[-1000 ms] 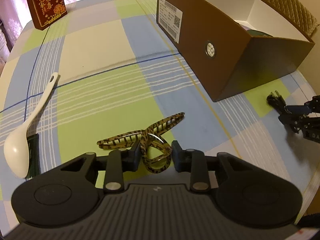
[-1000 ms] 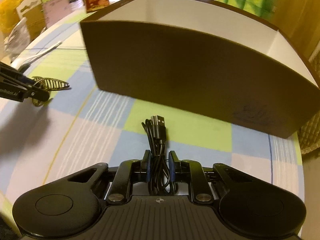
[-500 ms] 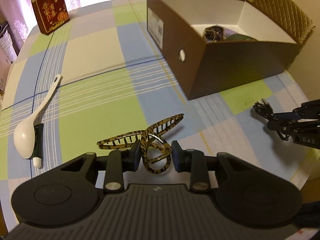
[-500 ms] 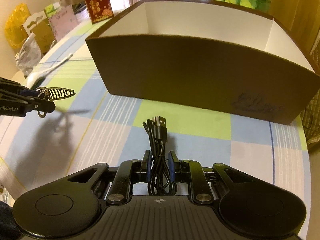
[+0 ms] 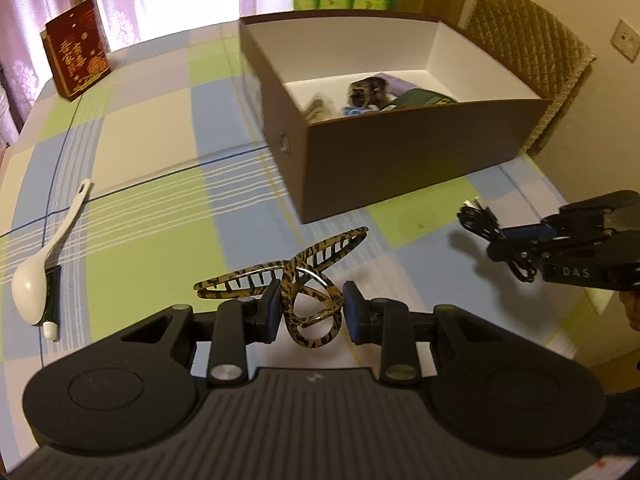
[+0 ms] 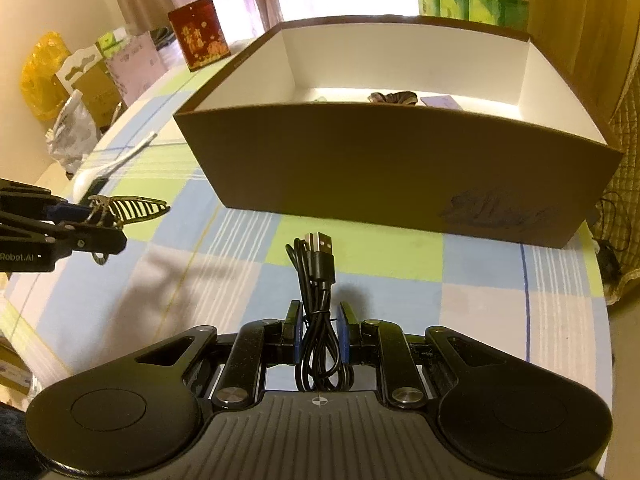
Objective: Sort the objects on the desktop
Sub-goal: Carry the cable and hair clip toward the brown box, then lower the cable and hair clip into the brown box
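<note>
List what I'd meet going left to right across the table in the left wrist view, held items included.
White spoon → tortoiseshell hair claw gripped in the left tongs → brown box → black USB cable gripped in the right tongs.

The things inside the brown box (image 5: 420,152) are blurry and bunched up, and its front wall hides most of them in the right wrist view. A dark thing (image 5: 52,300) lies half under the white spoon (image 5: 44,268), so I cannot tell what it is. The picture's edge cuts off the hand (image 5: 632,312) behind the right gripper (image 5: 496,240).
</note>
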A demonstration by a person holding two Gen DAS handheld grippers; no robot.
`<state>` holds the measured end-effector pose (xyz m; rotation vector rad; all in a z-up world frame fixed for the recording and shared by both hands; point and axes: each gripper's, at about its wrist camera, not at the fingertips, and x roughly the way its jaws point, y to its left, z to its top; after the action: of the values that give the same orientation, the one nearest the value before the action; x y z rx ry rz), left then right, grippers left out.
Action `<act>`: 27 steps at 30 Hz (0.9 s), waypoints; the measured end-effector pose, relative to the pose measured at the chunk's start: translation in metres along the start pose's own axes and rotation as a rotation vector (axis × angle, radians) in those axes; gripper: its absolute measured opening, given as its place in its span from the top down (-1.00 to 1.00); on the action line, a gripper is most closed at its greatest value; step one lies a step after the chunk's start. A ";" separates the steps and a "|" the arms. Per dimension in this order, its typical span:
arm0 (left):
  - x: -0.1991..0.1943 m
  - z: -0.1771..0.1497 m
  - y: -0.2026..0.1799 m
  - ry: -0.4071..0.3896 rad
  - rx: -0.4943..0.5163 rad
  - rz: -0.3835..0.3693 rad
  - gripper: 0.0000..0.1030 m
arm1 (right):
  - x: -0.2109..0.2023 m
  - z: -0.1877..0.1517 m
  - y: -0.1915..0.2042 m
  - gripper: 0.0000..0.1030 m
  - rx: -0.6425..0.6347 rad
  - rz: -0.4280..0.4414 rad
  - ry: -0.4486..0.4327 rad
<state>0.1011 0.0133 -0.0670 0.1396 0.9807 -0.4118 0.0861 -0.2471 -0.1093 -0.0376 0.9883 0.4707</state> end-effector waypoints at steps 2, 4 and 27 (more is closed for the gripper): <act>-0.003 0.002 -0.006 -0.009 0.008 -0.012 0.48 | -0.003 0.001 0.000 0.72 -0.001 0.009 -0.007; -0.007 0.004 -0.013 -0.020 0.017 -0.021 0.48 | -0.008 0.003 0.000 0.72 0.001 0.022 -0.017; -0.042 0.056 -0.046 -0.186 0.101 -0.075 0.48 | -0.061 0.057 -0.018 0.72 0.045 0.115 -0.208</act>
<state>0.1058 -0.0339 0.0026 0.1536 0.7837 -0.5339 0.1107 -0.2715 -0.0315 0.1075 0.7985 0.5458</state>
